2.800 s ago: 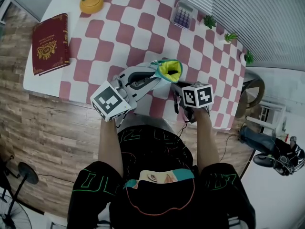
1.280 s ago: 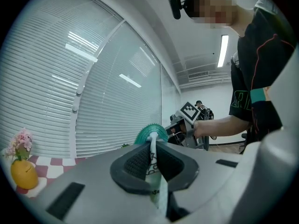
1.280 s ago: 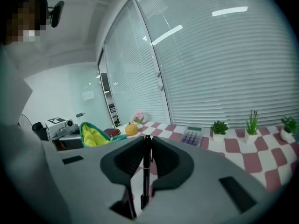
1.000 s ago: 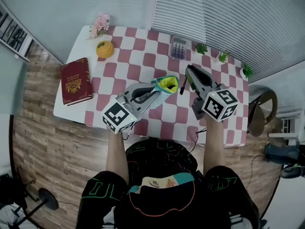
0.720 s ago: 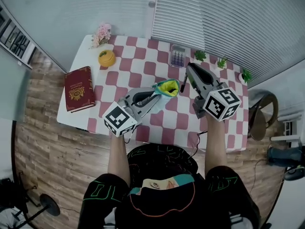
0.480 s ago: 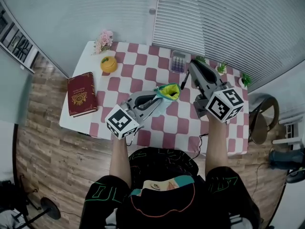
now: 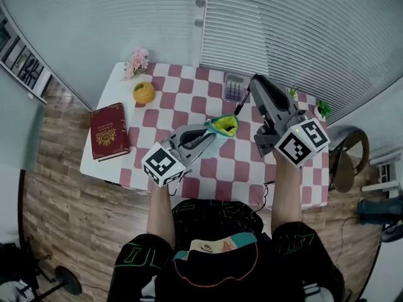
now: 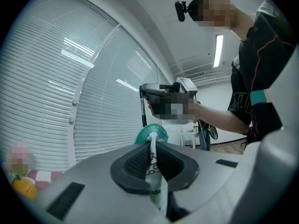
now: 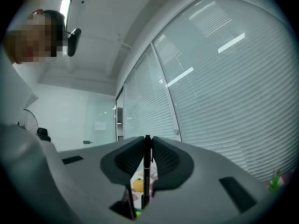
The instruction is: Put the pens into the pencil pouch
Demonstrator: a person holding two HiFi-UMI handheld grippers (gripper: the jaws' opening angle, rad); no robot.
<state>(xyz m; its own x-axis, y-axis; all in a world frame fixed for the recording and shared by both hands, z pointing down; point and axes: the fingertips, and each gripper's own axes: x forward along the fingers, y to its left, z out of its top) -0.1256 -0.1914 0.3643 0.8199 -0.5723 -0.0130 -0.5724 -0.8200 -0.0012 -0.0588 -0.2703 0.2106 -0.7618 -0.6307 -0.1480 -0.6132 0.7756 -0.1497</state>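
Pen: slim black pen (image 9: 145,171), in the air over the red-and-white checked table (image 7: 182,99), up and to the right of the pouch in the head view, apart from it.
Right gripper (image 9: 147,160): clenched on the pen; pads pinch the barrel near its top end, w/ most of the length hanging free below.
Pen axis: long axis near upright, crosswise to the way the jaws point. Lower end points down toward the table, and in the head view it slants toward the pouch mouth. Looks like a clip by the top, so prob. writing end down; can't be sure.
Pouch: soft fabric pencil pouch (image 7: 223,126), teal zip edge, yellow lining, held off the table, mouth facing up so the lining shows.
Left gripper (image 8: 150,160): clamped tight on one pale fabric edge of the pouch; nothing else btwn the pads.
Risk 1: pen swings or slips, since the grip is thin and near one end w/ a long free tail.
Risk 2: mouth sags shut, as the pouch hangs from one pinched edge only.
Risk 3: the lower end catches the zip rim, pushes the fabric aside and misses, so the pen drops to the table or floor.
Bystanders: dark red book (image 7: 108,131) and calculator (image 7: 234,88), both well clear.
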